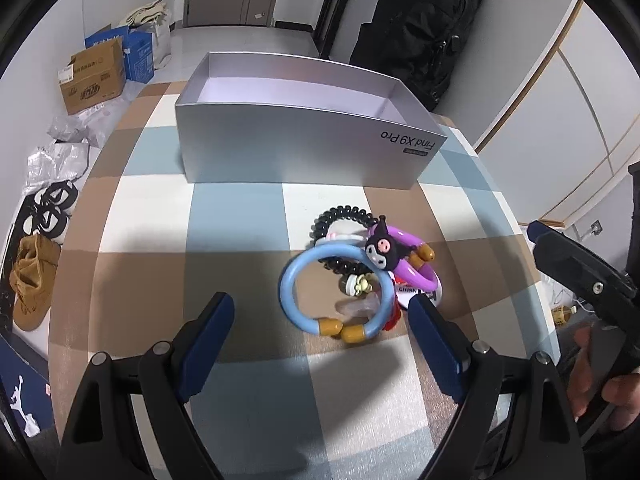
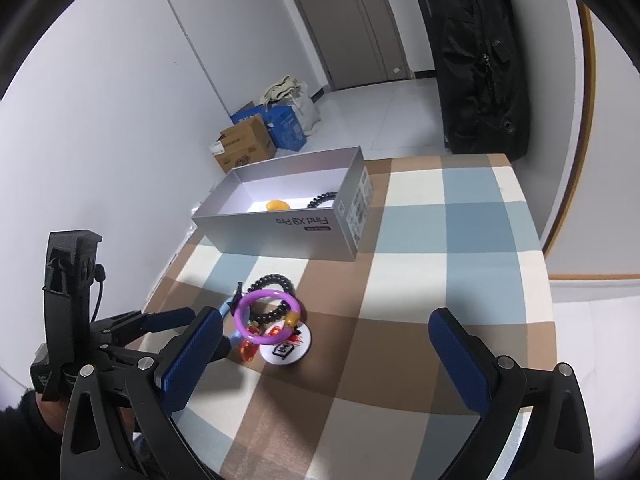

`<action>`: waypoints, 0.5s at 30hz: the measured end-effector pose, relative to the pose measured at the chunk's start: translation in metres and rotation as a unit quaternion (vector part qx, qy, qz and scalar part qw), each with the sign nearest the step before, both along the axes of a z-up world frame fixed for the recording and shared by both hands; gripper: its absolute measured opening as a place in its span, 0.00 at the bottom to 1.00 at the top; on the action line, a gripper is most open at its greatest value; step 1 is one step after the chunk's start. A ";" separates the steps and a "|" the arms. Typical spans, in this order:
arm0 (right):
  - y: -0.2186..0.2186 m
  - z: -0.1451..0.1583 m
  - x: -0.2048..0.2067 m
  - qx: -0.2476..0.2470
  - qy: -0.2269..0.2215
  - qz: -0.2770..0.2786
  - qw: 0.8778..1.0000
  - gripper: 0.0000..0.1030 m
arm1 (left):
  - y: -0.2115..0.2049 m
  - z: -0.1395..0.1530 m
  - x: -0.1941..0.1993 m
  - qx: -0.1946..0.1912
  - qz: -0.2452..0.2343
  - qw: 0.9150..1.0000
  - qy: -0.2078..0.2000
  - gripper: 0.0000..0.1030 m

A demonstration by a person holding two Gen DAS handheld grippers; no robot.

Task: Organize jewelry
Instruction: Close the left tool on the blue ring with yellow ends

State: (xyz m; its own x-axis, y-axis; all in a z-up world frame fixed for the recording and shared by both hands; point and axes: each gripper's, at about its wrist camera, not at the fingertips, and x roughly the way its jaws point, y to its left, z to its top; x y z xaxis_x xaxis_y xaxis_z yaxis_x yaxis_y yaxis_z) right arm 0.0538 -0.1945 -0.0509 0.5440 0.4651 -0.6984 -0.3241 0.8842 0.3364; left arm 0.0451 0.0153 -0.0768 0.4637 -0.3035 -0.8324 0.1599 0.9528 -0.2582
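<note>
left gripper [image 1: 320, 320]: spread wide, nothing held, blue bracelet [image 1: 334, 286] framed between fingertips | right gripper [image 2: 324, 344]: spread wide, nothing held | jewelry pile: purple bracelet [image 2: 266, 314] at 6 o'clock of silver box [image 2: 280, 228] | table [image 2: 440, 300]: checkered

Bracelets [image 1: 338, 280] heaped on the table [image 1: 160, 208], box [image 1: 304, 148] behind them, backpack [image 1: 424, 28] beyond

Blue bangle [image 1: 335, 290], purple bangle [image 2: 266, 314] and black coil [image 1: 340, 220] lie heaped before the silver box [image 1: 304, 148].
</note>
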 end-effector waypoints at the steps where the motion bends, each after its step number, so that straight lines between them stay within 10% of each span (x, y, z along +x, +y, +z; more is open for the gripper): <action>1: -0.001 0.000 0.000 0.002 0.001 -0.001 1.000 1.00 | -0.001 -0.001 0.001 0.001 -0.001 1.000 0.001 0.83; 15: -0.005 -0.001 -0.001 0.000 0.003 -0.008 1.000 1.00 | -0.007 0.000 -0.001 -0.004 -0.031 1.000 -0.002 0.56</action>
